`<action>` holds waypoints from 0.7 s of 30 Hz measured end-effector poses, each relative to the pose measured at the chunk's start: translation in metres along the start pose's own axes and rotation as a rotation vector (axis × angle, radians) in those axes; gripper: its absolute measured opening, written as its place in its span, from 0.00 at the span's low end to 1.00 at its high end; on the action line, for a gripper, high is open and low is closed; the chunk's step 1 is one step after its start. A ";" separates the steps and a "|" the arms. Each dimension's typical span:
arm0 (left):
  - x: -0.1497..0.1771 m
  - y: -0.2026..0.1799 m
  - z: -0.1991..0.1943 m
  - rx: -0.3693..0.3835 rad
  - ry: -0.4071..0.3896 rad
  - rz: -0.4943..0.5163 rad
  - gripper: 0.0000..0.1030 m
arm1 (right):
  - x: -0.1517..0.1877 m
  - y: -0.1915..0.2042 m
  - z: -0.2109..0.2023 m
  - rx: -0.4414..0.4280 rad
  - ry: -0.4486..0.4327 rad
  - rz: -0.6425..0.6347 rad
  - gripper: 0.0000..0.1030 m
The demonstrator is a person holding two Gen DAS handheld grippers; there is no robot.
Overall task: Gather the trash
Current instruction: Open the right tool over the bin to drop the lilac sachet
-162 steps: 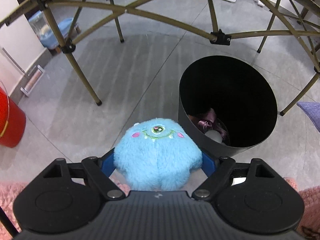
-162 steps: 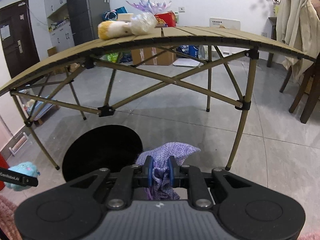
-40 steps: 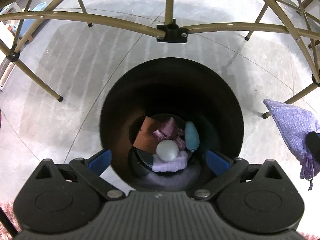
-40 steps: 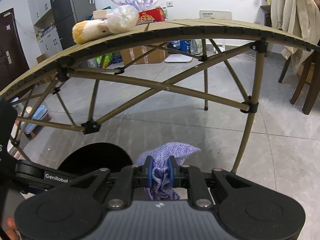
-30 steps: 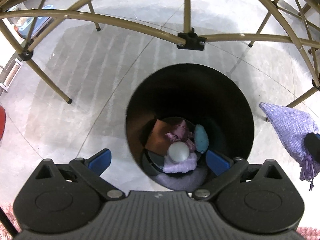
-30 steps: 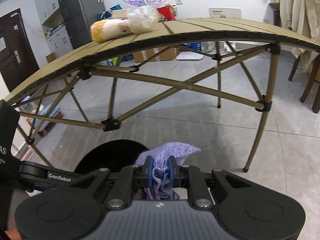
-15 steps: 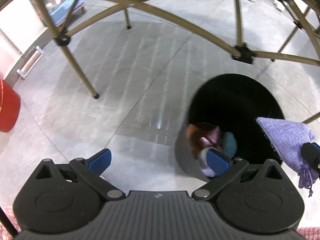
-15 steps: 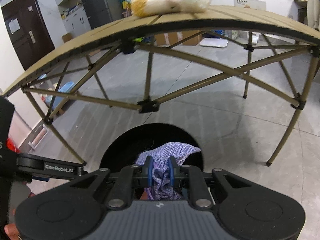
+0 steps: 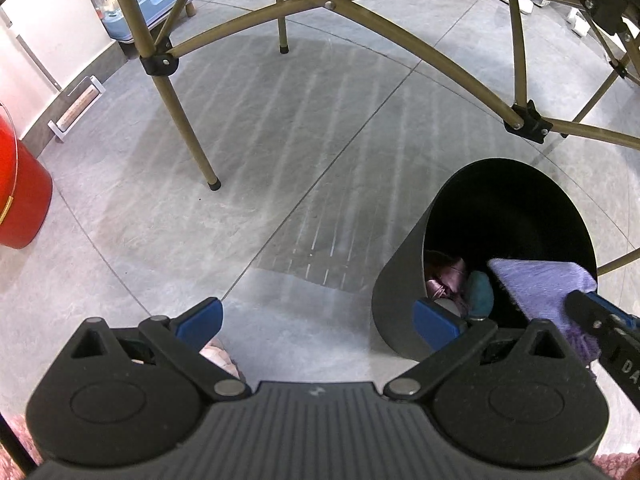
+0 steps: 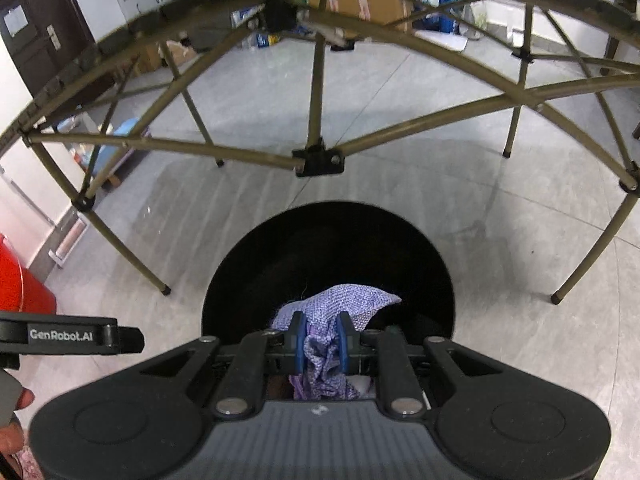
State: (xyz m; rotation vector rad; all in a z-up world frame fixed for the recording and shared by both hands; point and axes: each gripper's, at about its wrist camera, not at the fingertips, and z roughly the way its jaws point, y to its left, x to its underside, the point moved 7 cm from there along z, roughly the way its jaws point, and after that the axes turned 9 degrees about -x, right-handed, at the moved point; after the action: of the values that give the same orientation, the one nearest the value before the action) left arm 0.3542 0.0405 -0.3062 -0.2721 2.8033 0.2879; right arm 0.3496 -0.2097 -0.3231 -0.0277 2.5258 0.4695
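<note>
On a grey tiled floor under a folding table's frame (image 10: 320,160), the right gripper (image 10: 320,338) pinches a purple pouch (image 10: 340,304) by its gathered neck, the pouch hanging directly above the mouth of the black bin (image 10: 436,264). The drop looks close to straight down, since the bin lies just below and ahead of the jaws. The left gripper (image 9: 316,320) is spread and empty, off to the bin's (image 9: 400,296) left, so the right is the nearer one.

My right hand-held gripper (image 10: 320,338) points steeply down, jaws clamped tight on the purple pouch (image 10: 340,304). My left hand-held gripper (image 9: 316,320) sits off to the side, tilted downward, jaws spread wide, holding nothing.
</note>
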 end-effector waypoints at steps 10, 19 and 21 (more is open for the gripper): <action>0.000 0.000 0.012 -0.021 0.027 -0.001 1.00 | -0.012 -0.002 0.031 0.016 0.077 -0.013 0.20; 0.002 0.001 0.017 -0.037 0.038 -0.006 1.00 | -0.011 0.005 0.044 0.035 0.107 -0.053 0.95; 0.003 0.001 0.017 -0.041 0.039 -0.006 1.00 | -0.011 0.005 0.044 0.050 0.110 -0.066 0.99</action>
State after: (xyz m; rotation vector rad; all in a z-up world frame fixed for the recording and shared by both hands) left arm 0.3563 0.0445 -0.3233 -0.2991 2.8372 0.3427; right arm 0.3816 -0.1911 -0.3499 -0.1210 2.6344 0.3879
